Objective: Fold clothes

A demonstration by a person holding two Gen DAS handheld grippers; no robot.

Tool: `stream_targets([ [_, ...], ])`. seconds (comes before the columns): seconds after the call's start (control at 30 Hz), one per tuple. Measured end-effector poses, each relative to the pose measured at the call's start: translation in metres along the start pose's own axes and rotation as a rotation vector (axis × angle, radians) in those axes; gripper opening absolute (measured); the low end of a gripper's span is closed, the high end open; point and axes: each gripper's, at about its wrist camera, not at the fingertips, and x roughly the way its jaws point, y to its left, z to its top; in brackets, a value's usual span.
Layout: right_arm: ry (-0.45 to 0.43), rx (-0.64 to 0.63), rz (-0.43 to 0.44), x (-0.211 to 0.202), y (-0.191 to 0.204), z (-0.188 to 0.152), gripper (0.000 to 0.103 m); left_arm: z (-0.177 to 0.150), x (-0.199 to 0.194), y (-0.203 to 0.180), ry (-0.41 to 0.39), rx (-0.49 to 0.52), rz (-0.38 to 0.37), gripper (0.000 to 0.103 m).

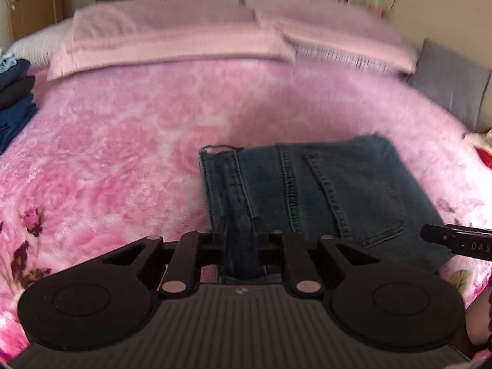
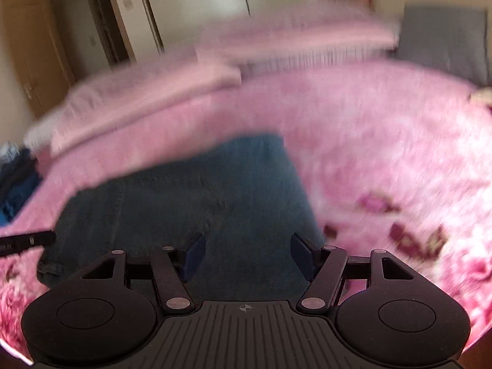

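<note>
Now pinching the near edge of the folded jeans (image 1: 307,190) in the left gripper (image 1: 240,230), denim stretching toward 1 o'clock across the pink blanket (image 1: 107,153). Hovering spread-fingered with the right gripper (image 2: 246,255), jeans lying beneath and toward 11 o'clock.

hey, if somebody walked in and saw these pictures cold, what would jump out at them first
Probably the bright pink flowered blanket covering the whole bed, with folded blue jeans lying on it near the front edge. The left gripper is shut on a fold of the jeans, while the right gripper hangs open just above them. Pale pink pillows line the far side of the bed.
</note>
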Motion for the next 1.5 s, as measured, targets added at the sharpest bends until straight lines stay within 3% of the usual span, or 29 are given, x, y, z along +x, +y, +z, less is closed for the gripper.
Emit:
stream_targets([
  [0.17, 0.108, 0.085, -0.048, -0.014, -0.01, 0.053, 0.065, 0.06, -0.012, -0.021, 0.135, 0.014, -0.026, 0.012],
  [0.37, 0.138, 0.24, -0.057, -0.058, -0.033, 0.117, 0.065, 0.141, -0.037, -0.07, 0.159, 0.172, -0.046, 0.012],
  [0.53, 0.143, 0.417, -0.097, -0.072, -0.056, 0.128, 0.065, 0.174, -0.017, -0.096, 0.199, 0.264, -0.12, 0.012],
  [0.7, 0.152, 0.613, -0.213, -0.081, -0.07, 0.111, 0.065, 0.19, 0.021, -0.11, 0.28, 0.379, -0.234, 0.012],
  [0.97, 0.05, 0.963, -0.382, -0.09, -0.05, 0.055, 0.065, 0.205, 0.076, -0.115, 0.348, 0.616, -0.387, 0.012],
  [1.17, -0.061, 1.229, -0.377, -0.064, -0.044, 0.012, 0.065, 0.21, 0.131, -0.113, 0.412, 0.609, -0.432, 0.013],
  [1.2, -0.081, 1.279, -0.373, -0.06, -0.045, 0.005, 0.062, 0.212, 0.139, -0.115, 0.421, 0.601, -0.444, 0.013],
  [1.23, -0.104, 1.325, -0.364, -0.057, -0.048, -0.002, 0.052, 0.213, 0.146, -0.119, 0.428, 0.593, -0.46, 0.016],
  [1.3, -0.156, 1.408, -0.346, -0.051, -0.054, -0.015, 0.046, 0.216, 0.161, -0.126, 0.442, 0.579, -0.49, 0.017],
  [1.5, -0.263, 1.555, -0.351, -0.038, -0.074, -0.037, 0.045, 0.212, 0.198, -0.163, 0.497, 0.566, -0.563, 0.024],
])
